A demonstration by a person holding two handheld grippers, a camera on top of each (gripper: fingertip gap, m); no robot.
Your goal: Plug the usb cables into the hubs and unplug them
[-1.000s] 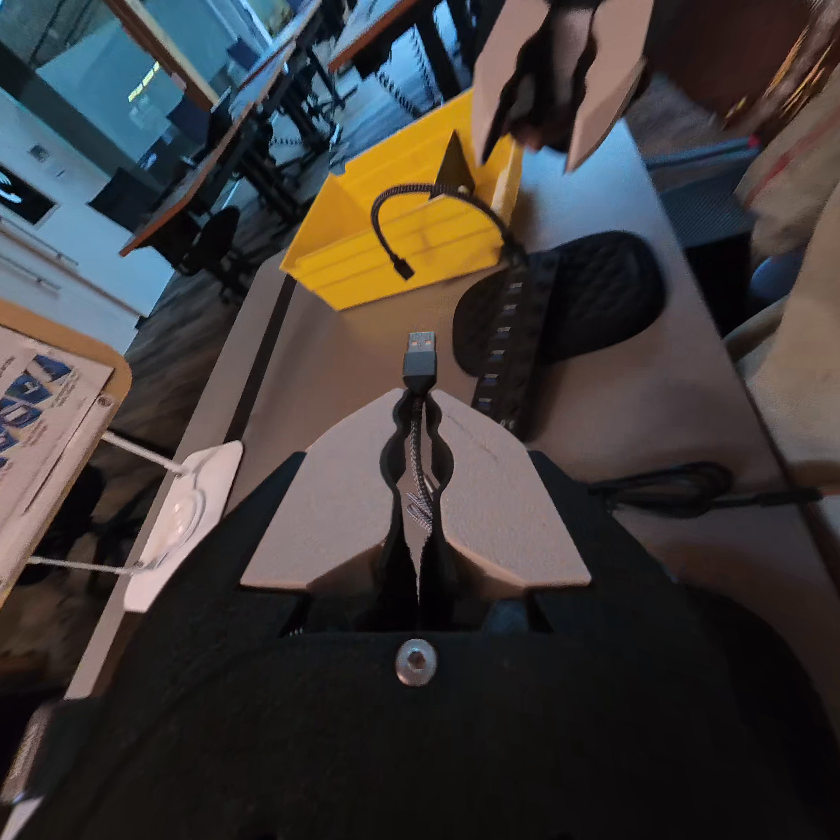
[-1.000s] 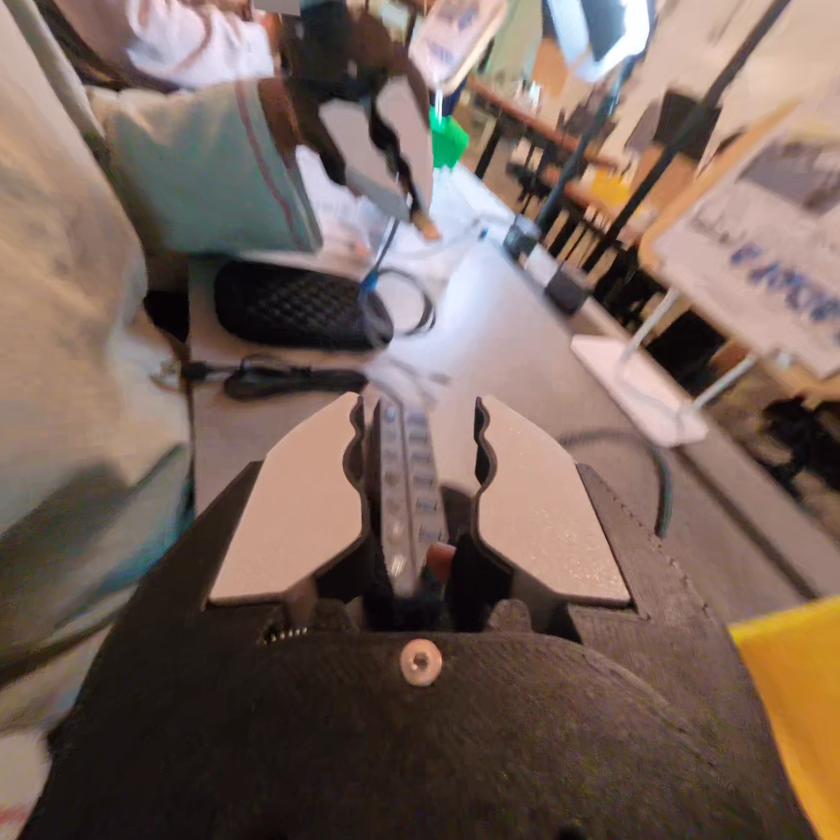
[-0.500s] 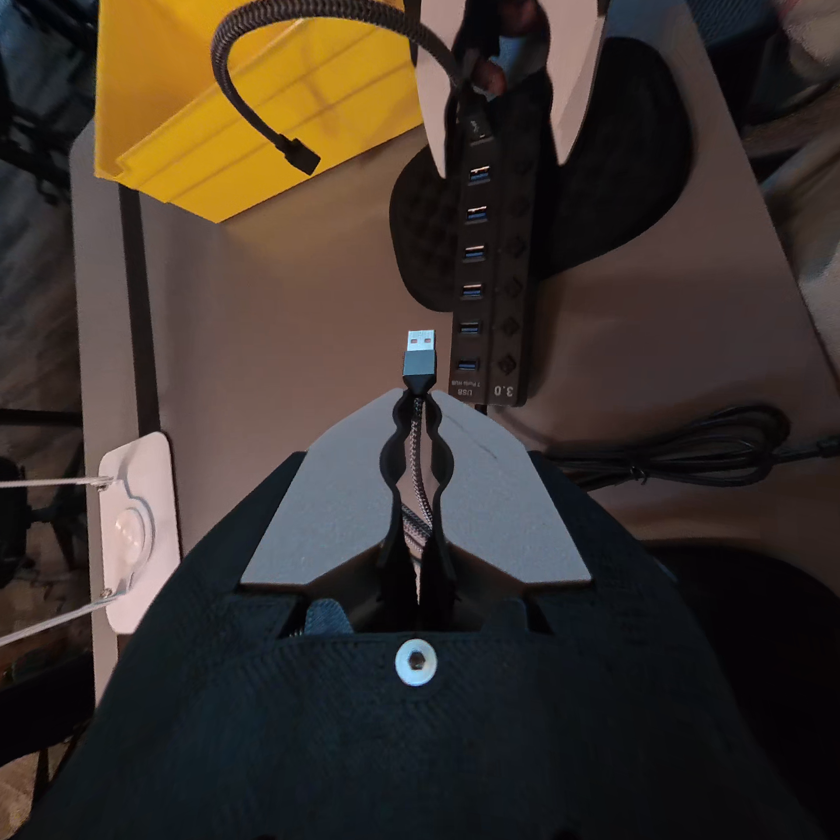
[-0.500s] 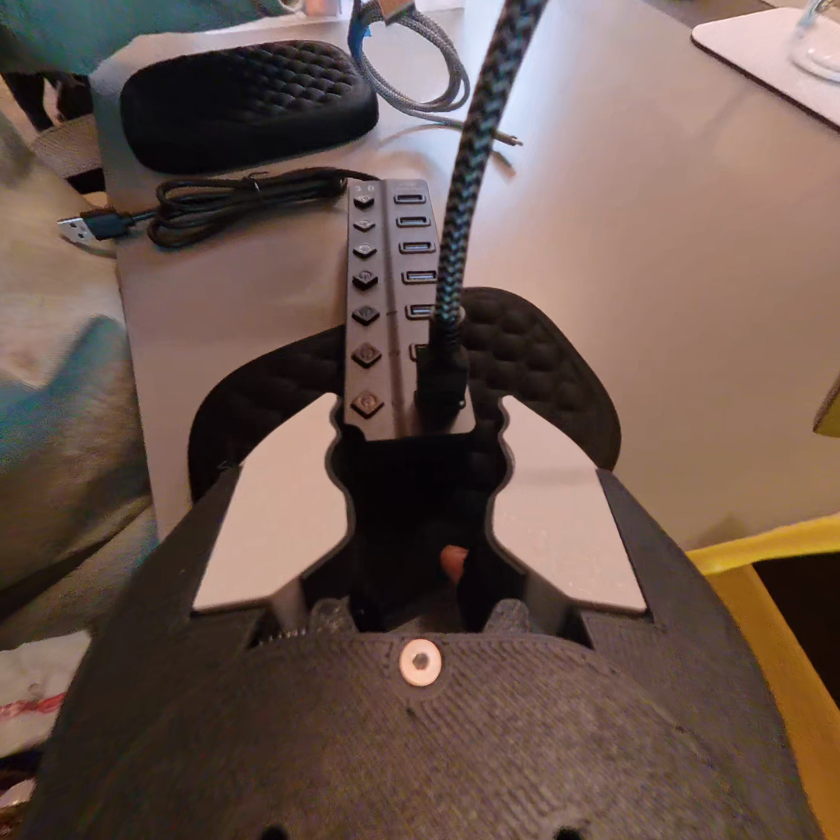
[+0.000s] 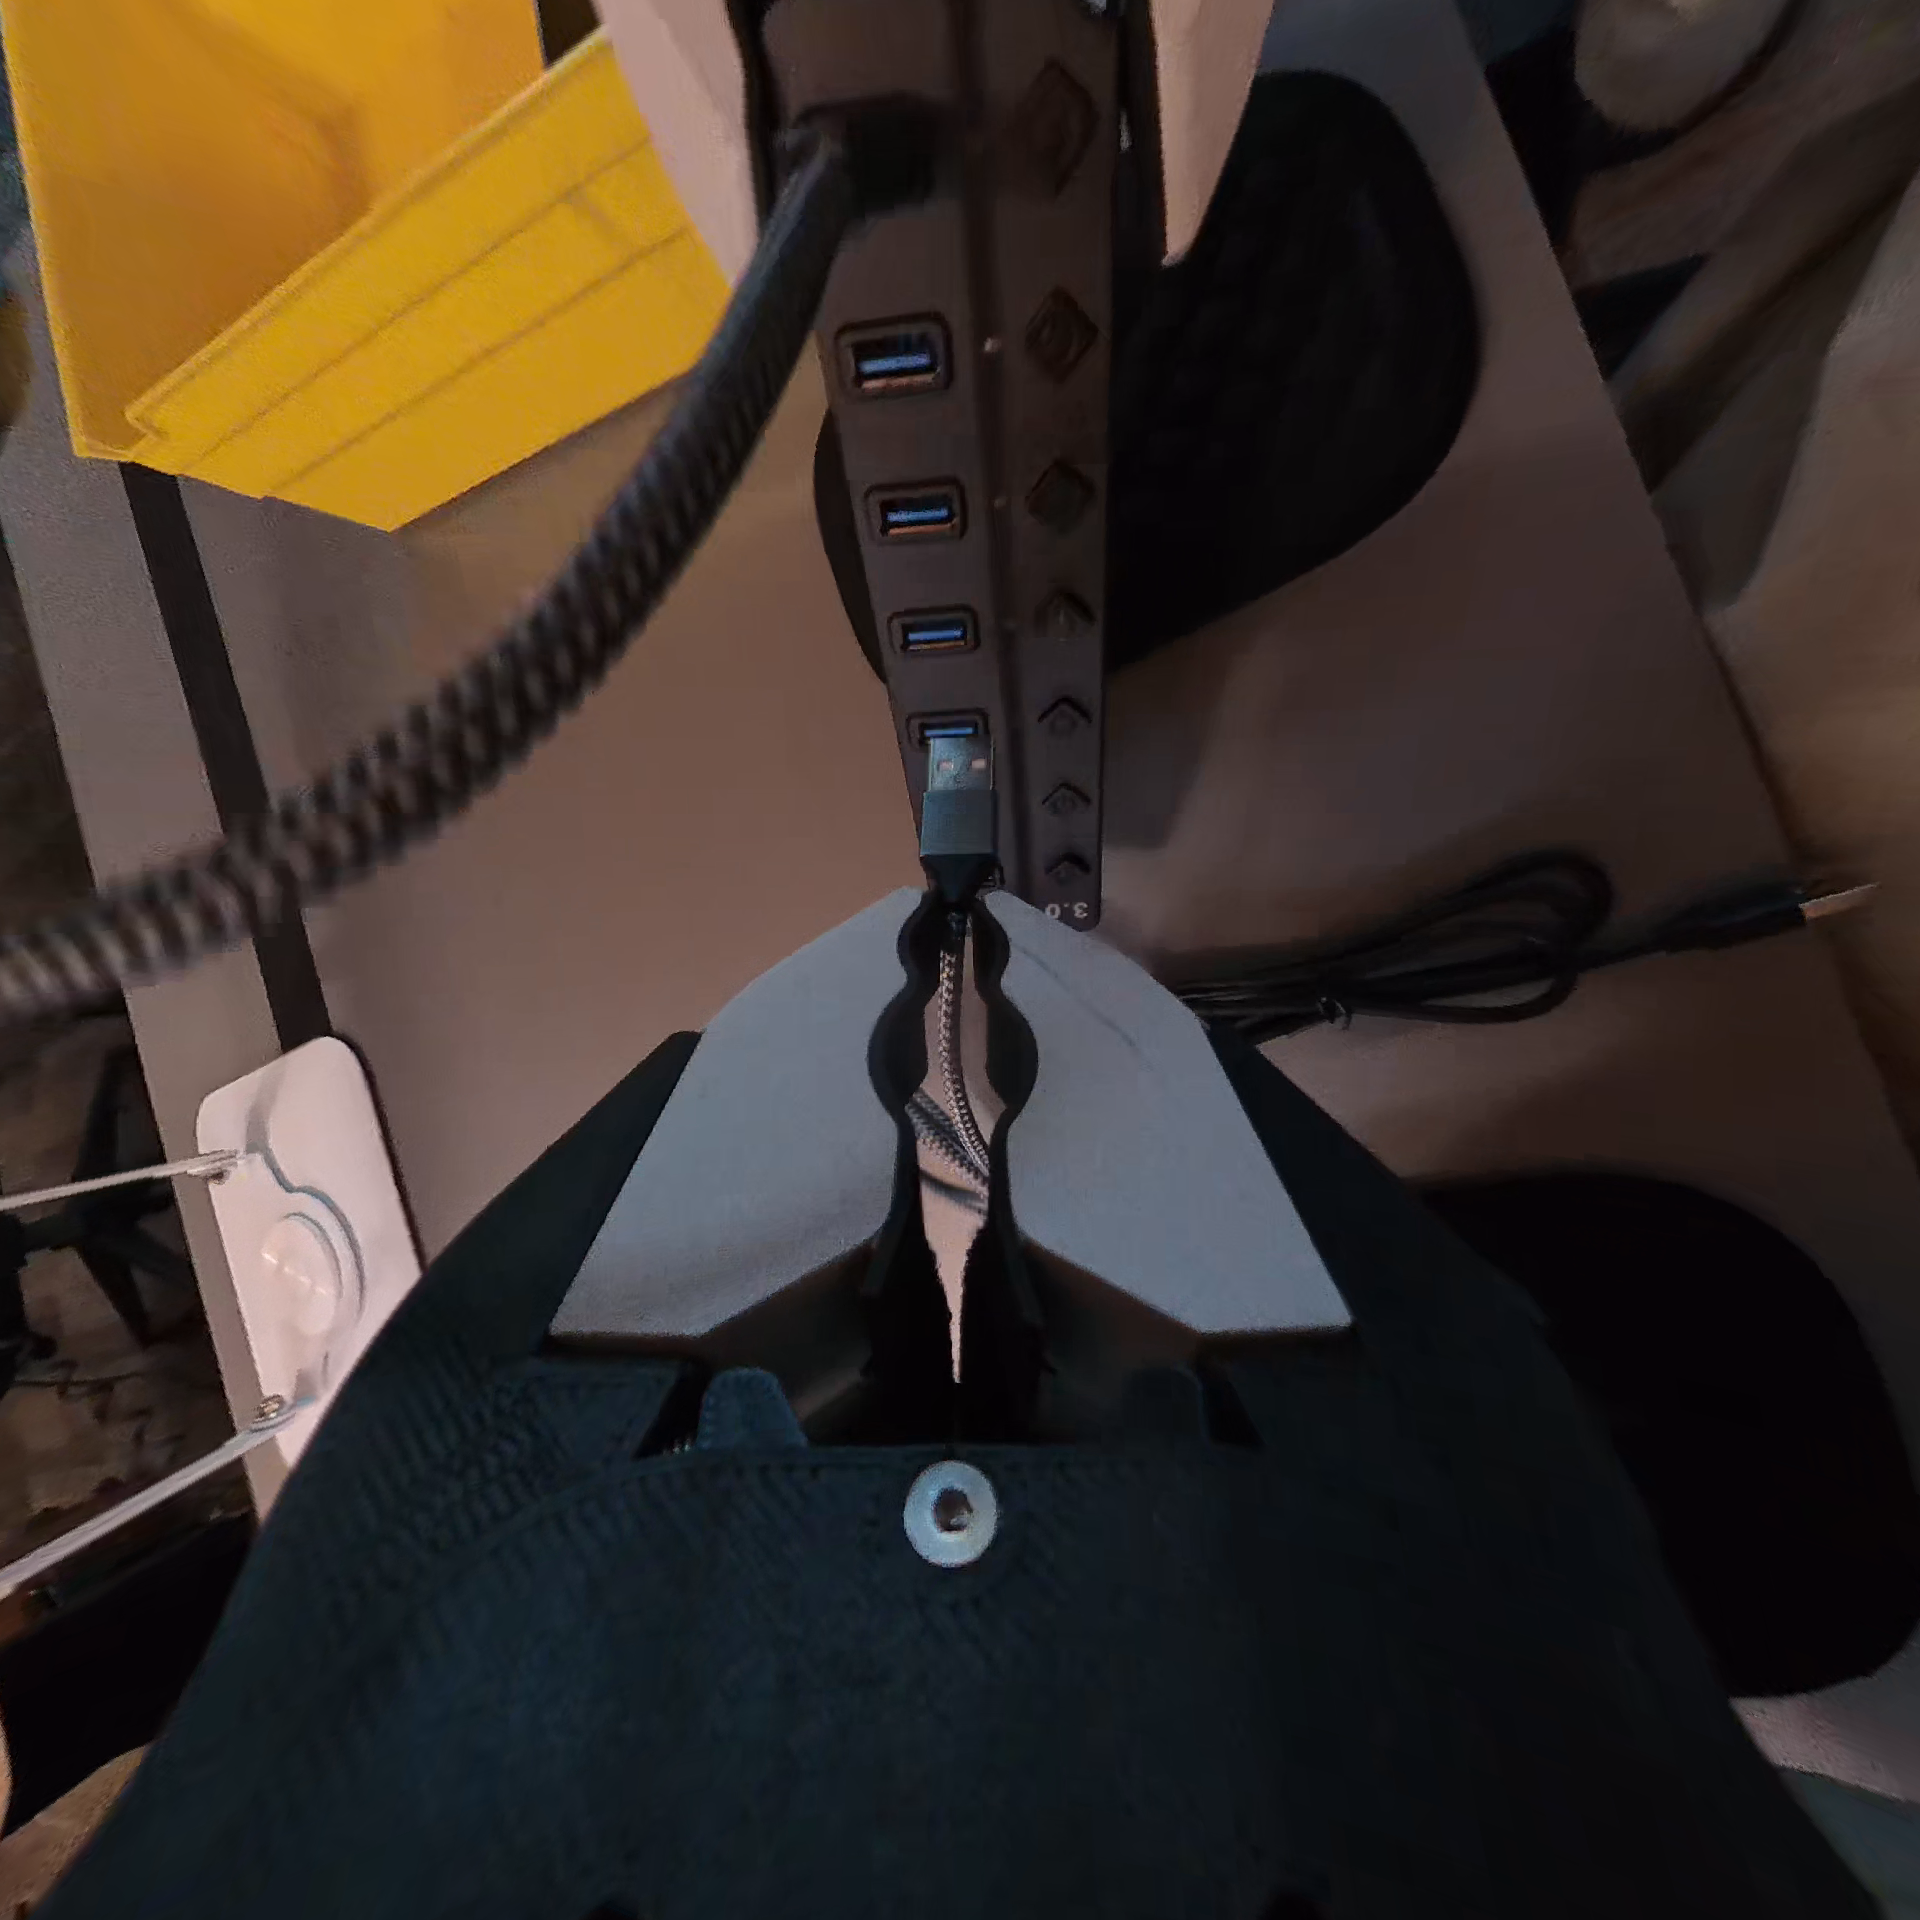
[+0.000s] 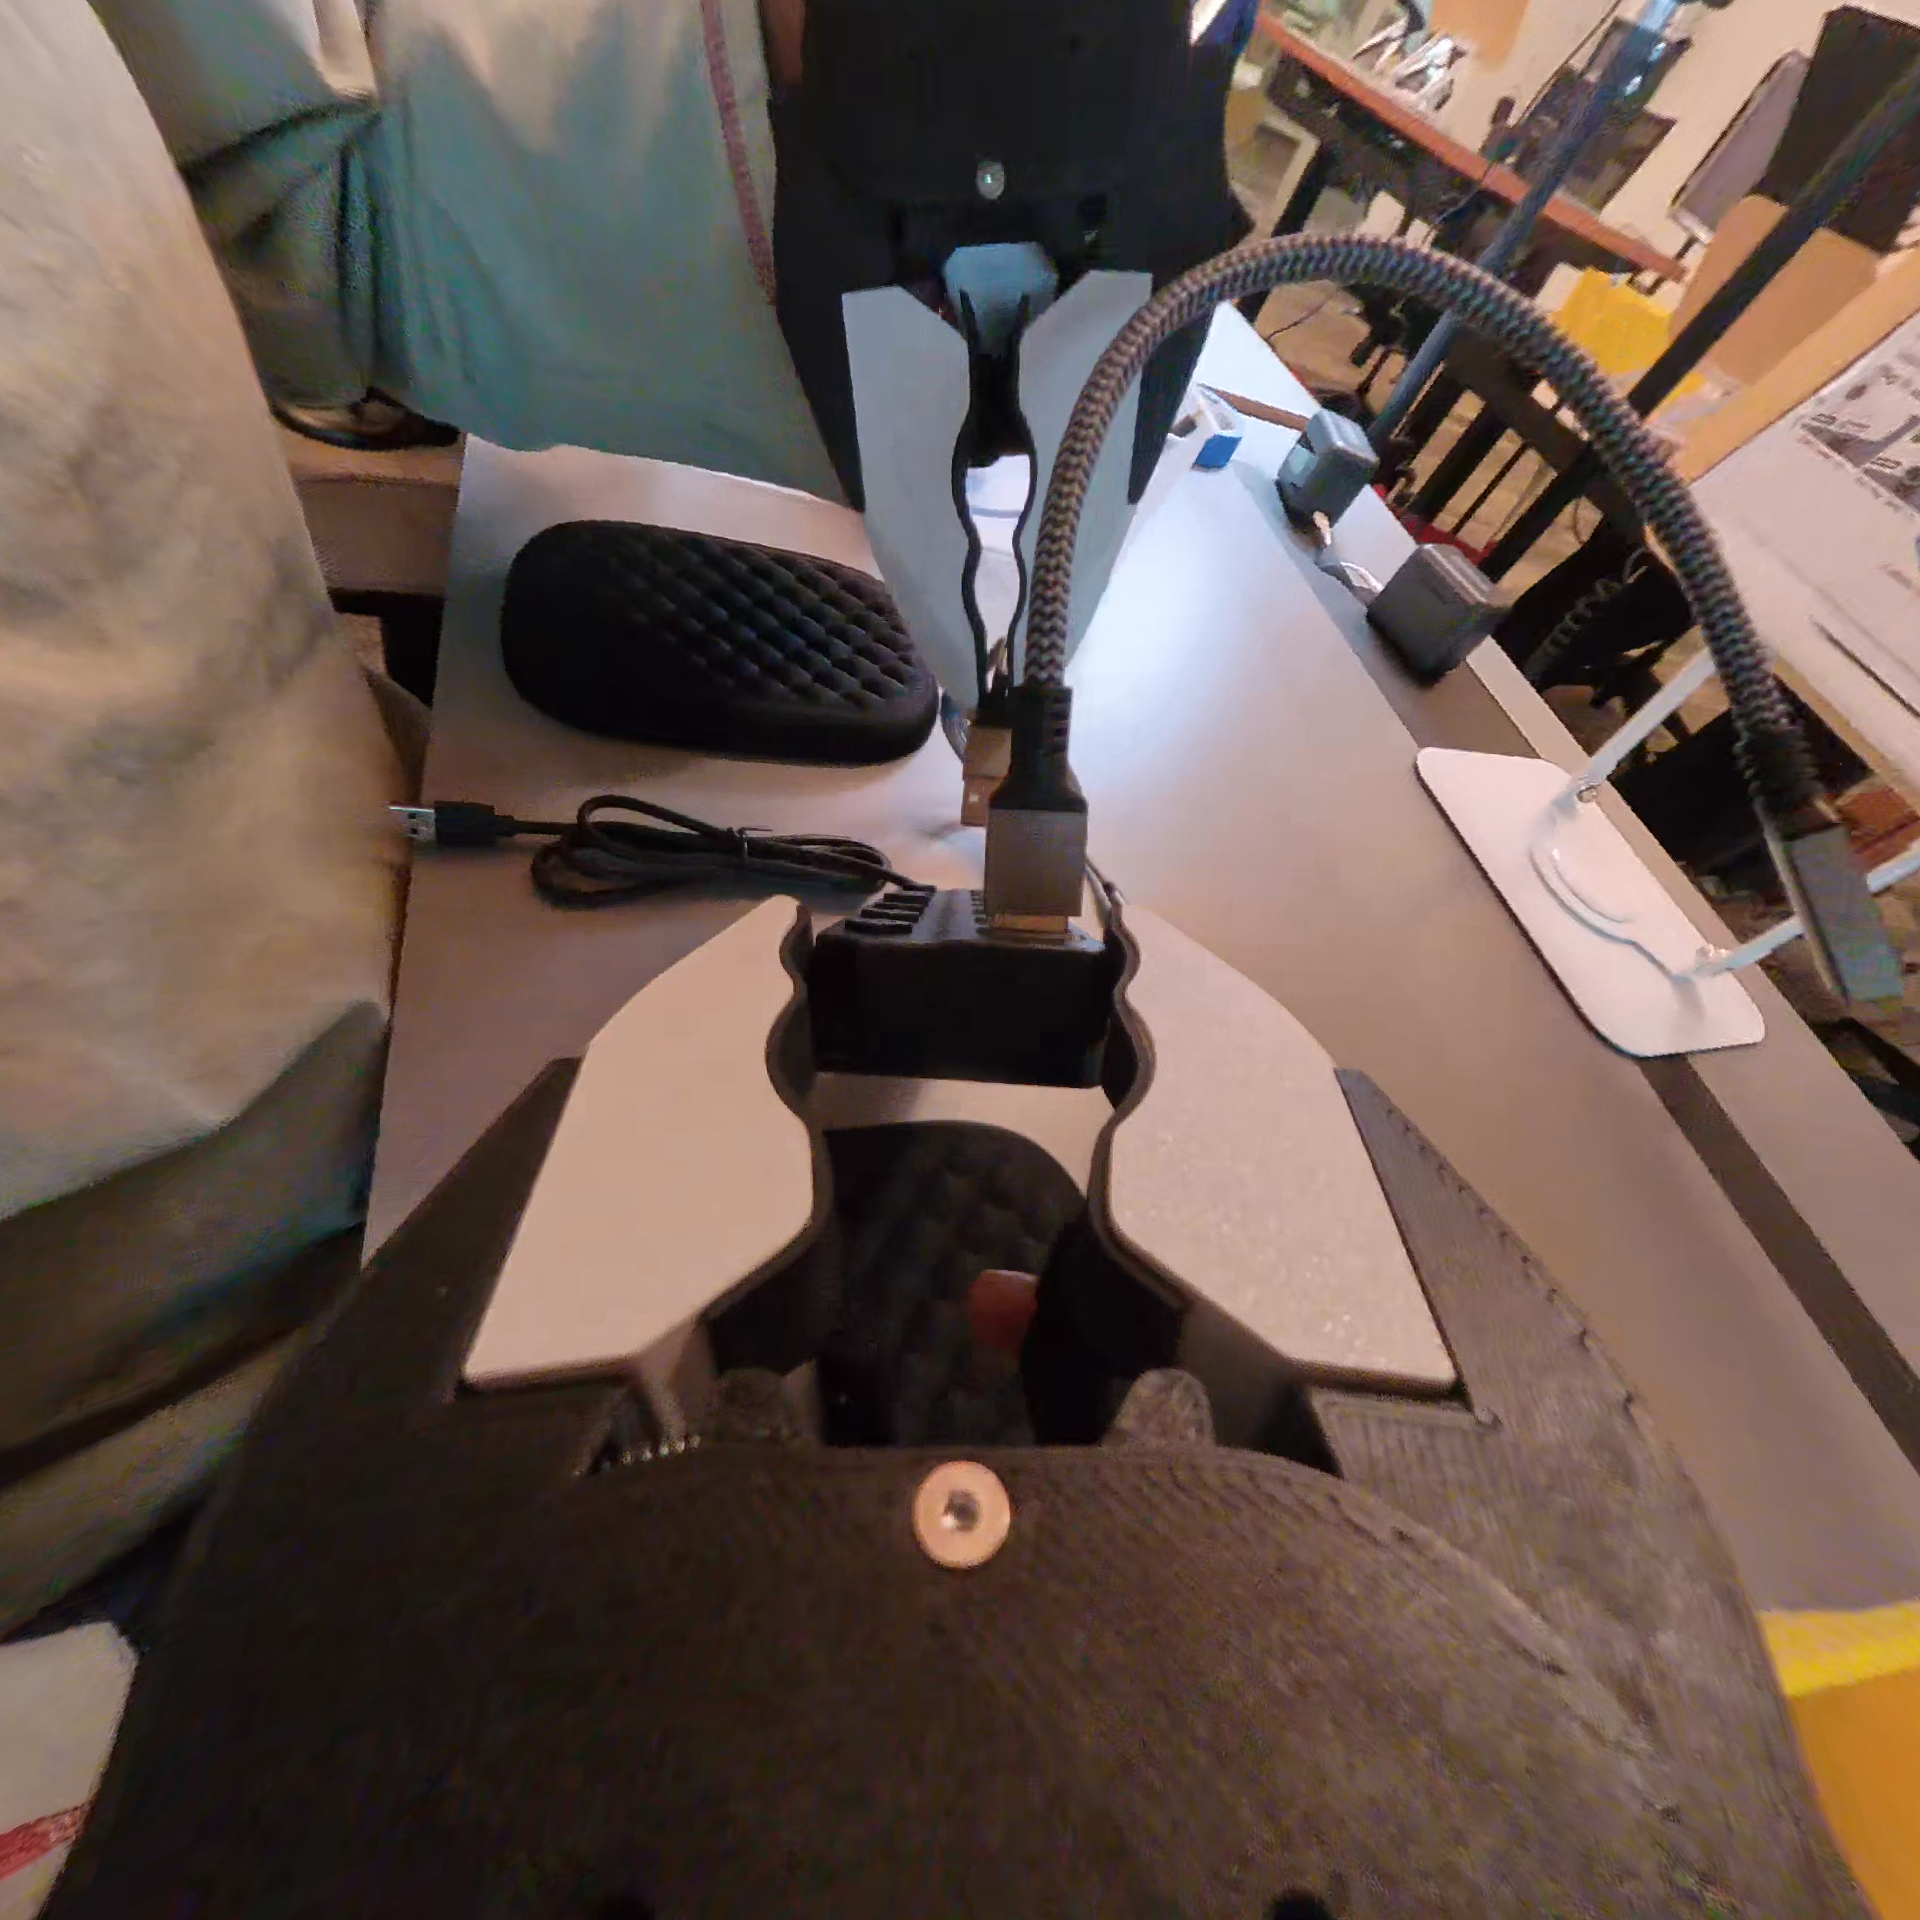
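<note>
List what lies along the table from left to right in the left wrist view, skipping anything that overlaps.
White stand base → yellow bin → USB hub → black wrist rest → coiled thin black cable.

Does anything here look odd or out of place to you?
Nothing looks broken or spilled. The one oddity: the hub is not lying on the table; the right claw holds it up by one end, a thick braided cable already plugged in, while the left claw brings a plug to its ports.
</note>
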